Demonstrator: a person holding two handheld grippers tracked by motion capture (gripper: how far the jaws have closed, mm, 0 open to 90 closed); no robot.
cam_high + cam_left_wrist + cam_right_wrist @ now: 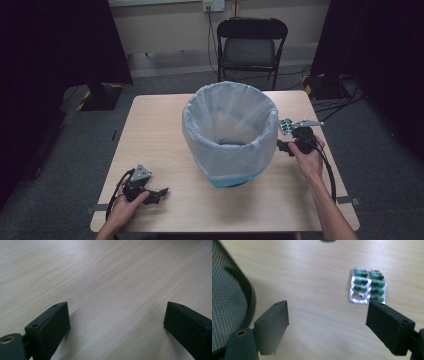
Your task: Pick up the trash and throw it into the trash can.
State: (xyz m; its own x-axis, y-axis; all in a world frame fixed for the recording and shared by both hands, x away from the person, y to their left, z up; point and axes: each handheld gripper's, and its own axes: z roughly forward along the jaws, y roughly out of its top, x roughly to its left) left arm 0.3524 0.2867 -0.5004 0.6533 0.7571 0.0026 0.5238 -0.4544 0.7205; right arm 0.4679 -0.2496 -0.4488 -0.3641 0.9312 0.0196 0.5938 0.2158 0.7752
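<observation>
Across the bench (165, 120) our right hand-held gripper (327, 322), jaws apart and empty, nears the pill blister (367, 285) at its one o'clock; next we straddle and clamp it.

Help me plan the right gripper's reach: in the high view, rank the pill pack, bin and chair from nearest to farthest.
From the right gripper:
1. Pill pack, just beyond it on the table.
2. Bin, beside it at centre.
3. Chair, behind the table.
</observation>
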